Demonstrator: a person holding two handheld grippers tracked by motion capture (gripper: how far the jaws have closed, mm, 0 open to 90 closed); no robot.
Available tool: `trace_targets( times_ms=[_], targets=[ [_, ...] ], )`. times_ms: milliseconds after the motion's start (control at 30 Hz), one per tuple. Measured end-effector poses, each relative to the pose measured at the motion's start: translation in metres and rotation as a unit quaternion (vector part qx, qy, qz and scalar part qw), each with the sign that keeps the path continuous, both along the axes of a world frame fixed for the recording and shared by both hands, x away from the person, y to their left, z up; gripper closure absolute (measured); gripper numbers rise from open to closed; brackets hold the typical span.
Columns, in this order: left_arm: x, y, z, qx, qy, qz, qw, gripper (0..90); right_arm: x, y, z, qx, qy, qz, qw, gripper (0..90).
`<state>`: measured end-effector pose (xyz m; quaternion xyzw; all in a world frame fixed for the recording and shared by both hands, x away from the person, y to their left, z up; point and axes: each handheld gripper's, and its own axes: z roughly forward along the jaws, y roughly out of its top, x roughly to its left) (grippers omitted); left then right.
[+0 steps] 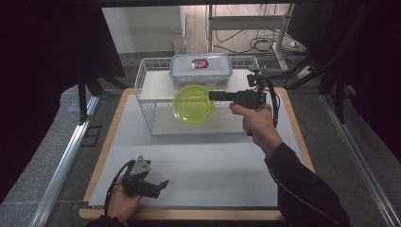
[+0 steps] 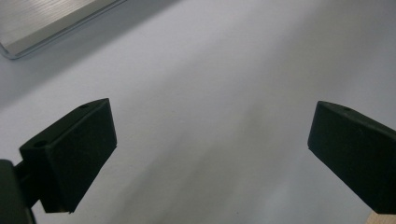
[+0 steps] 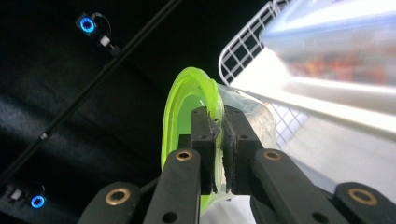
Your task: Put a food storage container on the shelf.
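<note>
White tabletop, wire basket at 12 o'clock. Green plate held on edge above basket front, rim pinched by right tongs. Lidded clear container just behind. Left tongs spread, empty, at 7 o'clock.

- On the lid of the clear rectangular plastic food container, at the far side of the table atop the white wire rack: a small red-and-blue label, too small and blurred to read.
- Elsewhere, near or far, left or right: no legible text, brand, number or sign.
</note>
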<state>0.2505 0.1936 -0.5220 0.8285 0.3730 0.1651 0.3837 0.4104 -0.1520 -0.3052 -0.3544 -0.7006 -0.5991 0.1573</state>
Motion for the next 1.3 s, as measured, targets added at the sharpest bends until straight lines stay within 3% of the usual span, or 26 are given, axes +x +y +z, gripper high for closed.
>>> trace_targets(
  times_ms=[233, 300, 367, 467, 500, 933, 1100, 1300],
  targets=[
    [0.000, -0.001, 0.000, -0.002, 0.003, -0.002, 1.0000, 0.8, 0.017, -0.008, 0.036, -0.003, -0.020, -0.035, 0.9992, 84.9],
    [0.000, -0.001, 0.000, -0.002, 0.003, -0.003, 1.0000, 0.8, 0.020, -0.009, 0.041, -0.005, -0.023, -0.042, 0.9988, 84.8],
    [0.000, -0.001, 0.000, -0.002, 0.003, -0.003, 1.0000, 0.8, 0.031, -0.012, 0.054, -0.008, -0.027, -0.064, 0.9975, 84.9],
    [0.000, -0.001, -0.001, -0.002, 0.002, -0.003, 1.0000, 0.8, 0.037, -0.012, 0.059, -0.008, -0.029, -0.075, 0.9967, 84.8],
    [0.000, -0.001, -0.001, -0.002, 0.002, -0.003, 1.0000, 0.8, 0.046, -0.011, 0.065, -0.011, -0.030, -0.090, 0.9954, 84.9],
    [0.000, -0.001, -0.002, -0.005, 0.005, -0.009, 0.9999, 0.9, 0.101, 0.009, 0.062, -0.031, -0.003, -0.138, 0.9900, 84.7],
    [0.000, -0.001, -0.002, -0.001, 0.008, -0.013, 0.9999, 0.9, 0.112, 0.011, 0.059, -0.017, 0.017, -0.148, 0.9887, 83.9],
    [0.001, -0.003, -0.004, 0.004, 0.014, -0.018, 0.9997, 1.0, 0.122, 0.015, 0.057, -0.038, 0.010, -0.182, 0.9826, 77.4]
  ],
)
